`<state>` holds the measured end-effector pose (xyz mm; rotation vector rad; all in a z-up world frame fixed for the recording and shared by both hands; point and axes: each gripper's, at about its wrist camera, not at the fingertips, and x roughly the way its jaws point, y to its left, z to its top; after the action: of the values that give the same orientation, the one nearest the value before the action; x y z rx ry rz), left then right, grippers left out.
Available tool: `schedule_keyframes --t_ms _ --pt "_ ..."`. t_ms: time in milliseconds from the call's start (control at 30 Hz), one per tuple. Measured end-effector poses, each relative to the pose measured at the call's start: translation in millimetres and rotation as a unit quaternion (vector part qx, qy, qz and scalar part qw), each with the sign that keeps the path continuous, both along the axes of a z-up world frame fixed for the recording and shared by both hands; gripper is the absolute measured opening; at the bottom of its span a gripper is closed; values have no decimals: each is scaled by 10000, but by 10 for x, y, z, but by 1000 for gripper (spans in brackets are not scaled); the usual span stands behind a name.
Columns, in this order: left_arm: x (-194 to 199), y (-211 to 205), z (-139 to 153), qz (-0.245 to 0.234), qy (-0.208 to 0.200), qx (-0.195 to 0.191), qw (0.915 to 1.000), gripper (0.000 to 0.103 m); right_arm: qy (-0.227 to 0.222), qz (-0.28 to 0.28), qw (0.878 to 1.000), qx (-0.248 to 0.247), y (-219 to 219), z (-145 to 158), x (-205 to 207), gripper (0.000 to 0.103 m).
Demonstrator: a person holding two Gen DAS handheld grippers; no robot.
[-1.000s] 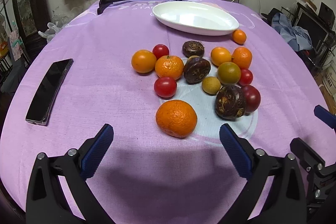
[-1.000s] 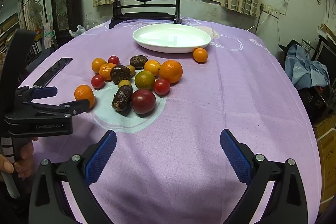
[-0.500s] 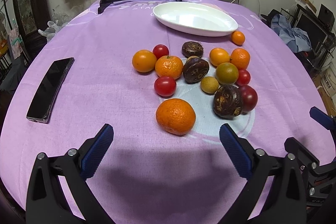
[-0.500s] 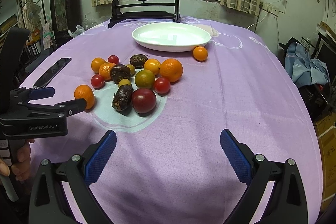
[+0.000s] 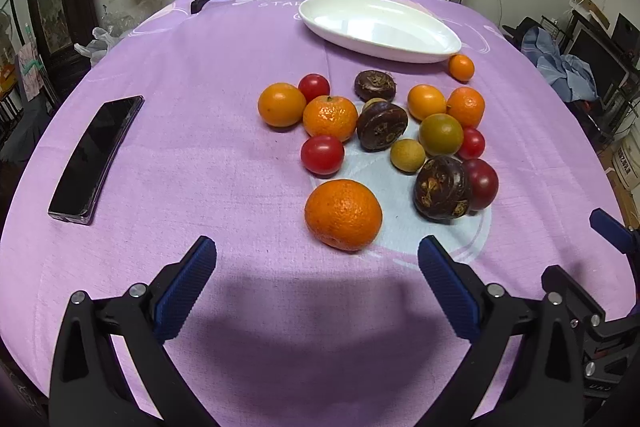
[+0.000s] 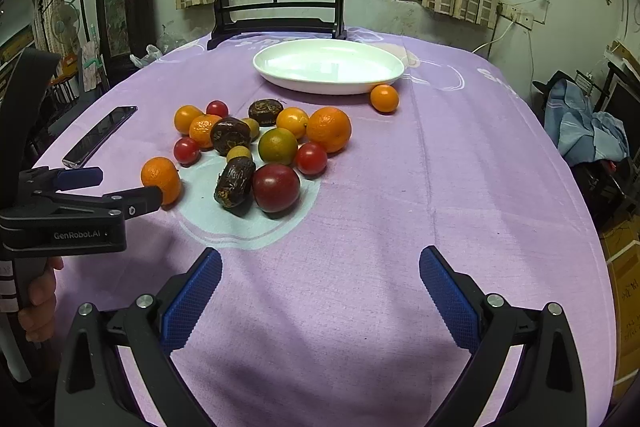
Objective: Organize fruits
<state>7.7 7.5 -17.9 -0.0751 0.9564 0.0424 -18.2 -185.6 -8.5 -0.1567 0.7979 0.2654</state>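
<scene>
orange (image 5: 343,214) roundish, slightly wider than tall, long axis across the view, nearest fruit of the cluster on the bench (image 5: 200,155) | lies just ahead of left tongs (image 5: 316,281), right of centre; both jaws spread wide, empty | right tongs (image 6: 320,291) agape, empty | left tongs nearer the orange than a second ago

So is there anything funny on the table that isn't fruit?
Yes: a black phone lies on the purple tablecloth, off to the left of the fruit pile. The white plate holds nothing, and one small orange sits alone beside its rim.
</scene>
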Motion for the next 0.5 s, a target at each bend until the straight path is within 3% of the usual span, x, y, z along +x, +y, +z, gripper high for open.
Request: schedule_keyframes --t_ms 500 --pt "64 -36 -92 -74 100 108 9999 99 83 6 10000 37 3 -67 55 100"
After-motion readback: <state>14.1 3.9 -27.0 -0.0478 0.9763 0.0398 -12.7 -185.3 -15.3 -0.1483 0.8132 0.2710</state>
